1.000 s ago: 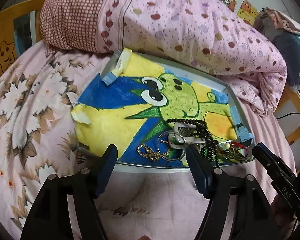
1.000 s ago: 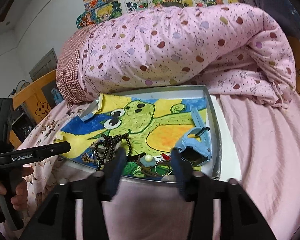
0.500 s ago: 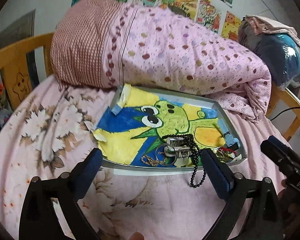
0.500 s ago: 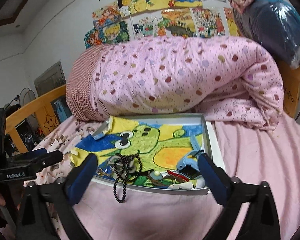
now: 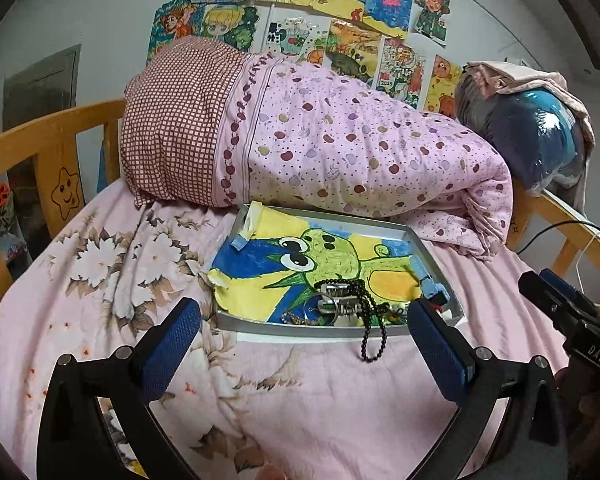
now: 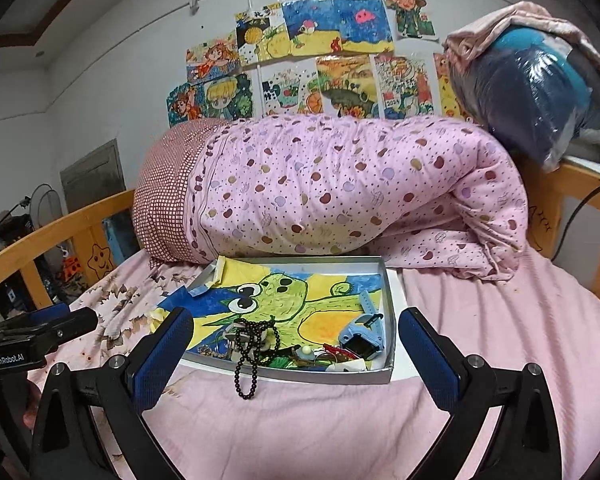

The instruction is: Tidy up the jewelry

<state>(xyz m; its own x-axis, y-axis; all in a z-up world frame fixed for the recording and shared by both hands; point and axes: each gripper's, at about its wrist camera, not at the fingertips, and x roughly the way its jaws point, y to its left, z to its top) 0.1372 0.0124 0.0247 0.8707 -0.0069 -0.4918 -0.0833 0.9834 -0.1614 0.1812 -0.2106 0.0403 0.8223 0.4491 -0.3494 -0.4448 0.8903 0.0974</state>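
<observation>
Both wrist views face the tray [image 5: 332, 330] [image 6: 296, 374] from the bed's near side.

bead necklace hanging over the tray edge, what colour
Black; the bead necklace draping over the tray rim shows best in the right wrist view.

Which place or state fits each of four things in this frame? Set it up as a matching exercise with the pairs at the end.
Things:
1. black bead string
2. light blue watch
3. left gripper
4. folded quilt

Places or states:
A. behind the tray, on the bed
B. draped over the tray's near rim, its loop hanging outside onto the sheet
C. wide open and empty, short of the tray
D. inside the tray, beside its right wall

Pairs: 1-B, 2-D, 3-C, 4-A
</observation>
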